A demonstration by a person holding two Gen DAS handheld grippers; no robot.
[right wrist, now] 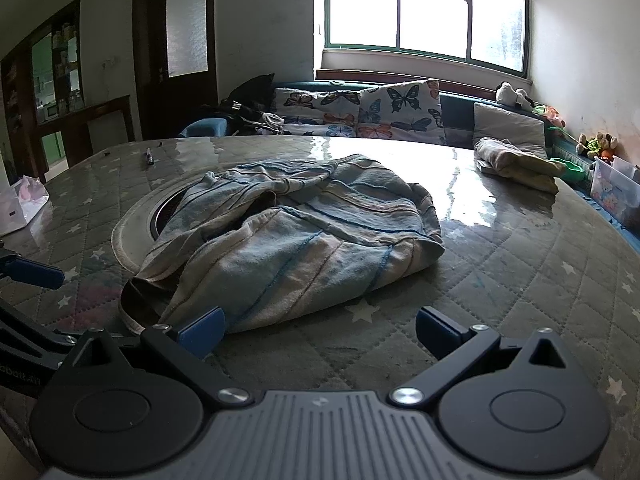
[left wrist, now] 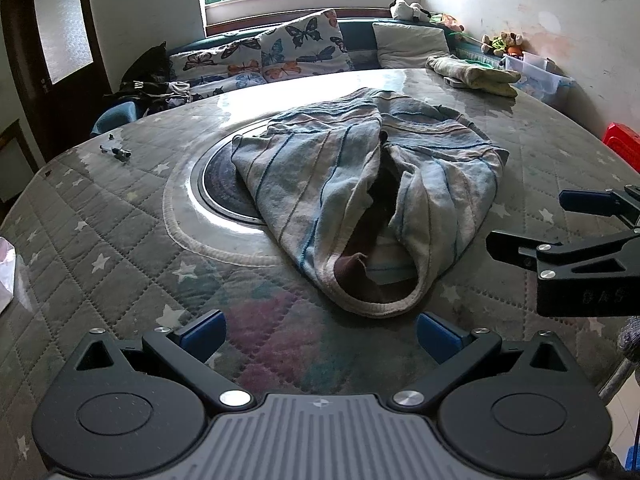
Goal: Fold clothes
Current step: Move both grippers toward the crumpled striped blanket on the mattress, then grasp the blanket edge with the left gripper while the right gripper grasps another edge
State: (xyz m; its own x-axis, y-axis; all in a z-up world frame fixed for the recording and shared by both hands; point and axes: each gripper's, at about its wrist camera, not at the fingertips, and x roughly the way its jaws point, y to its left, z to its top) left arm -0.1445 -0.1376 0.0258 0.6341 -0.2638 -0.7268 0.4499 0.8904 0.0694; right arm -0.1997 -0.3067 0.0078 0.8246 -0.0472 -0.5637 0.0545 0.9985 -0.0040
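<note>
While the soft, blue-striped garment (left wrist: pixel 360 184) lies crumpled mid-table, partly over a round inset, on the glossy quilted star-print table cover (left wrist: pixel 100 220), the left gripper (left wrist: pixel 320 338) and right gripper (right wrist: pixel 320 330) hover near its near edge, fingers spread, empty.

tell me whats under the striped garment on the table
The striped garment partly covers a round dark inset in the table. A dark brown lining shows inside its opening. The rest beneath is covered.

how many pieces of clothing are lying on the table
2. A crumpled blue-and-white striped garment lies mid-table, partly over the round inset. A folded yellowish-beige cloth item sits at the far right edge. The dark heap on the sofa is off the table; more may be hidden.
</note>
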